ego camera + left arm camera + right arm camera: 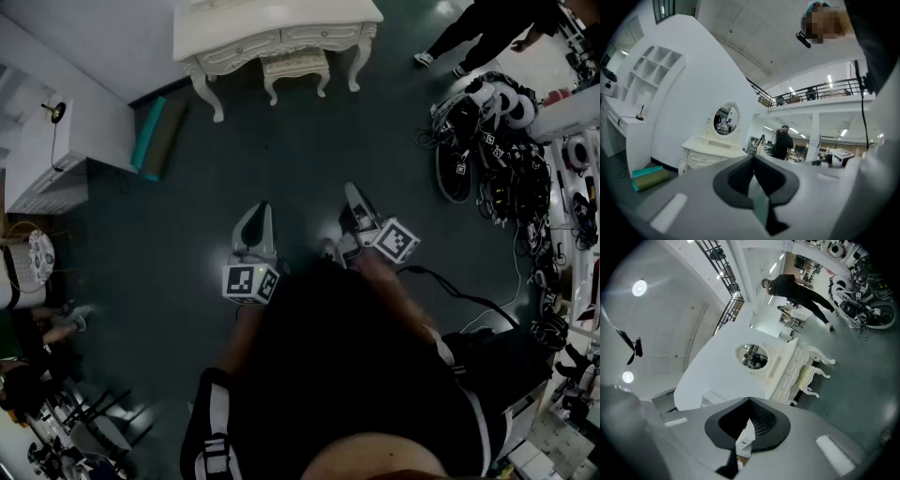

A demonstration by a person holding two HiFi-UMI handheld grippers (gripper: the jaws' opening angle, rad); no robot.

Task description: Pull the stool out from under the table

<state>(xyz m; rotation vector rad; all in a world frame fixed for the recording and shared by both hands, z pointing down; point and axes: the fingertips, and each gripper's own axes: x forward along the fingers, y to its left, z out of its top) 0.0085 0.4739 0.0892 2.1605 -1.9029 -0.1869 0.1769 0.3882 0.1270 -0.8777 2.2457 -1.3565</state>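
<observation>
The cream stool (pixel 296 66) stands tucked between the legs of the white dressing table (pixel 281 26) at the top of the head view. Both grippers hover over the dark floor well short of it, pointing toward it. My left gripper (pixel 263 210) has its jaws together with nothing in them; its own view shows the closed left gripper (pixel 752 160) and the table (pixel 708 151) beyond, the stool hidden behind the jaws. My right gripper (pixel 352 191) is shut and empty too. In the right gripper view, beyond the closed right gripper (pixel 750 402), the stool (pixel 806 375) sits under the table (pixel 785 371).
Teal and olive rolled mats (pixel 156 135) lie left of the table beside a white cabinet (pixel 56 150). A heap of gear and cables (pixel 497 141) lines the right side. A person in black (pixel 480 30) stands at the top right; another sits at the left (pixel 37 342).
</observation>
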